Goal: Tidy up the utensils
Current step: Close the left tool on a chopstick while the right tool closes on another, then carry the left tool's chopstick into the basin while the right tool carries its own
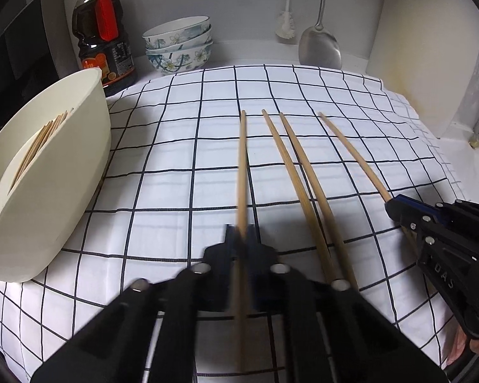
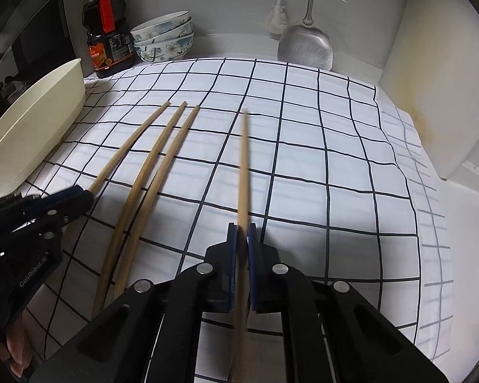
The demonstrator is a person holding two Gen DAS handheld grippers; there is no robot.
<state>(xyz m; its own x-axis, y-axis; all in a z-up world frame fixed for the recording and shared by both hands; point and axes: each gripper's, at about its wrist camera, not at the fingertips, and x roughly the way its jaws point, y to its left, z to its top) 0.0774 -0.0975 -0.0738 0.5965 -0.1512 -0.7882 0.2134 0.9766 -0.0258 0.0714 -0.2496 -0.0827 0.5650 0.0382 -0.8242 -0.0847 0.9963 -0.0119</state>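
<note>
Left gripper [image 1: 242, 233] at lower centre of its frame, clamped tight on leftmost chopstick [image 1: 242, 172]. Right gripper [image 2: 242, 233] likewise pinched on rightmost chopstick [image 2: 244, 166]. Two loose chopsticks [image 1: 298, 172] between them, flat on checked cloth [image 1: 175, 146]. Cream tub [image 1: 64, 166] at left edge, with more chopsticks inside

The cloth [image 1: 182, 146] is white with thin black squares. The chopsticks [image 1: 290, 159] are light brown. The big tub [image 1: 64, 159] is cream. The bowls [image 1: 178, 48] are white with blue flowers. The bottle [image 1: 102, 38] is dark with a red cap.
</note>
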